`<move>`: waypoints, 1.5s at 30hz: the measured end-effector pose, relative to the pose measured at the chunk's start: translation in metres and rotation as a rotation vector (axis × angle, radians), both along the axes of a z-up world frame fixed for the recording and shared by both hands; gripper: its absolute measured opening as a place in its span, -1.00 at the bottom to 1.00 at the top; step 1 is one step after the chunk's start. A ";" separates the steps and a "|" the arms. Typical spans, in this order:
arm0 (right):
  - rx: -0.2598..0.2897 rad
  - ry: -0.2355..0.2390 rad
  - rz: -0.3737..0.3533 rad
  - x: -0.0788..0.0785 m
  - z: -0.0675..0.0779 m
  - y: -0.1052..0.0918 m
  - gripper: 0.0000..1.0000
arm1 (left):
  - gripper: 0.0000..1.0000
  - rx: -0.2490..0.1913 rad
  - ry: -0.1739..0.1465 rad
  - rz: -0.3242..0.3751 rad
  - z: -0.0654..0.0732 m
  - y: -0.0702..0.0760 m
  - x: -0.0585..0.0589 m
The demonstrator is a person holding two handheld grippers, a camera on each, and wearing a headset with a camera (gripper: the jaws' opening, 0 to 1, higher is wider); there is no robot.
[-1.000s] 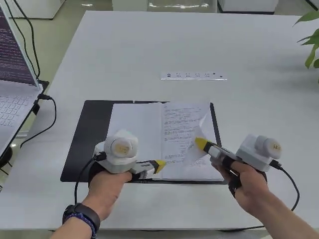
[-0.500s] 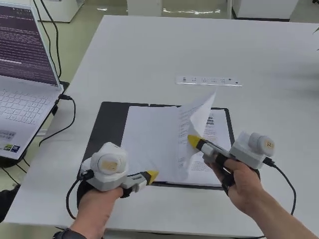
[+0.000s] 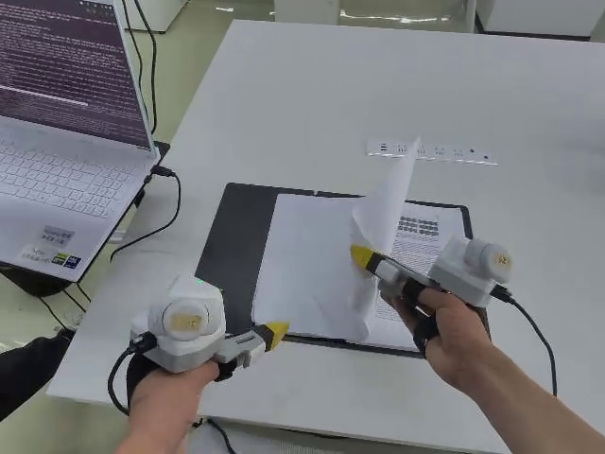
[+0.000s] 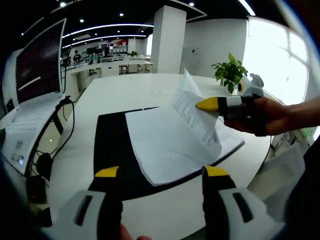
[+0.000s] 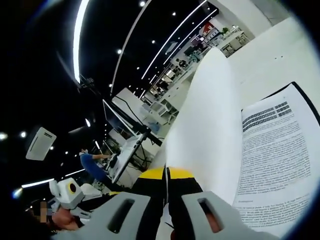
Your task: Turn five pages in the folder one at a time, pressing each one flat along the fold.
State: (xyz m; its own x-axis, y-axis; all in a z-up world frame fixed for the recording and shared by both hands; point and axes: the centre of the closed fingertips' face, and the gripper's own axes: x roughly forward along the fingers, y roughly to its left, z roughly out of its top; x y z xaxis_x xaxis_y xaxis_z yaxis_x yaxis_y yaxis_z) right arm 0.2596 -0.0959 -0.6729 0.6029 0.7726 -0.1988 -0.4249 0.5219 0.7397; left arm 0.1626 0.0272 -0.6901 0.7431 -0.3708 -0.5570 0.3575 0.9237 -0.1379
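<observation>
A black folder [image 3: 232, 235] lies open on the white table [image 3: 312, 85] with white pages in it. My right gripper [image 3: 359, 255] is shut on one page [image 3: 386, 213], which stands lifted and curled above the fold. Under it a printed page [image 3: 423, 248] lies flat on the right side. The left gripper [image 3: 274, 332] is open, held low at the folder's near edge, touching nothing. In the left gripper view the lifted page [image 4: 192, 112] arches over the folder [image 4: 112, 145], pinched by the right gripper [image 4: 207, 104]. In the right gripper view the page [image 5: 205, 125] rises between the yellow-tipped fingers [image 5: 150, 174].
An open laptop [image 3: 66, 104] stands at the table's left edge with a black cable [image 3: 161, 203] running toward the folder. A white power strip [image 3: 430, 151] lies beyond the folder. A potted plant [image 4: 231, 75] stands past the table's far side.
The right gripper has carried the page up and leftward over the fold, from a lifted corner to nearly upright. The left gripper stays low at the folder's near edge. The head camera has shifted.
</observation>
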 end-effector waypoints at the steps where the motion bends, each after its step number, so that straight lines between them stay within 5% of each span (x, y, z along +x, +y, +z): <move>1: 0.001 0.004 0.006 0.000 0.000 0.006 -1.00 | 0.29 -0.022 -0.008 0.013 0.005 0.003 0.002; 11: 0.002 0.051 0.072 -0.001 -0.018 0.050 -1.00 | 0.30 -0.034 -0.052 0.025 0.025 0.026 0.016; 23: -0.050 0.123 0.144 -0.015 -0.054 0.086 -1.00 | 0.31 -0.040 -0.029 0.000 0.017 0.032 0.018; 36: -0.098 0.228 0.162 -0.023 -0.094 0.101 -1.00 | 0.32 -0.074 -0.009 0.020 0.008 0.043 0.015; 45: -0.149 0.257 0.170 -0.029 -0.113 0.104 -0.89 | 0.32 -0.054 0.004 0.019 0.003 0.049 0.013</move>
